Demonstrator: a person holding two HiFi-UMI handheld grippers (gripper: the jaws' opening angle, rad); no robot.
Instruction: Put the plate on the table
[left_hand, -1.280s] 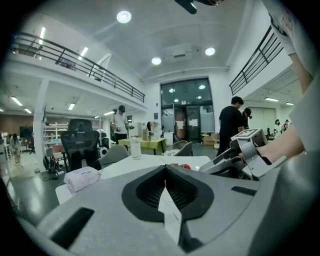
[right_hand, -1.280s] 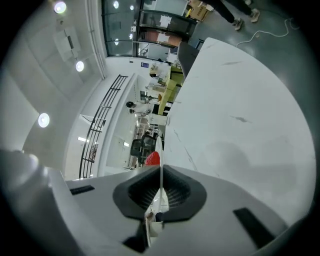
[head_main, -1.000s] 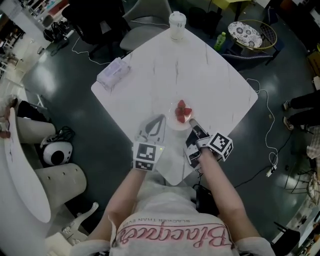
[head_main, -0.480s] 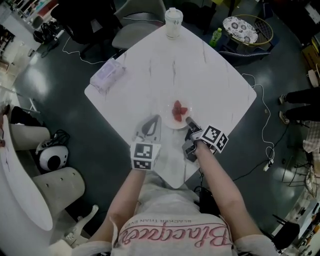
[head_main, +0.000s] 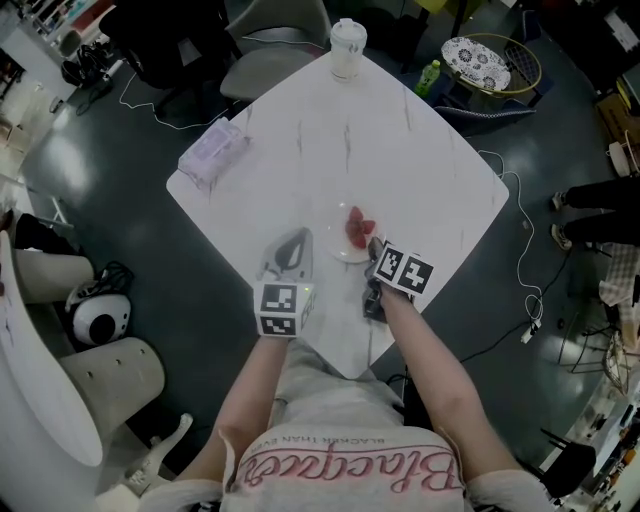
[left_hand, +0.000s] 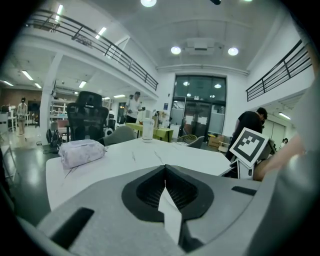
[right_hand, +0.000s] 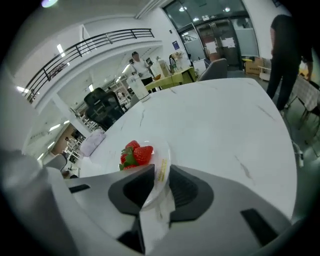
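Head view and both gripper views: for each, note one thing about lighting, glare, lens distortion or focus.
Head view: dim overall, the white table is brightest, with a glare patch on the floor. Left gripper view: fisheye with dark corners, railings bowed, ceiling lights blown out. Right gripper view: tilted fisheye; strawberries clear, the pale plate barely stands out from the table.

Tissue pk (head_main: 213, 152), cup (head_main: 346, 47), chair (head_main: 272, 62).
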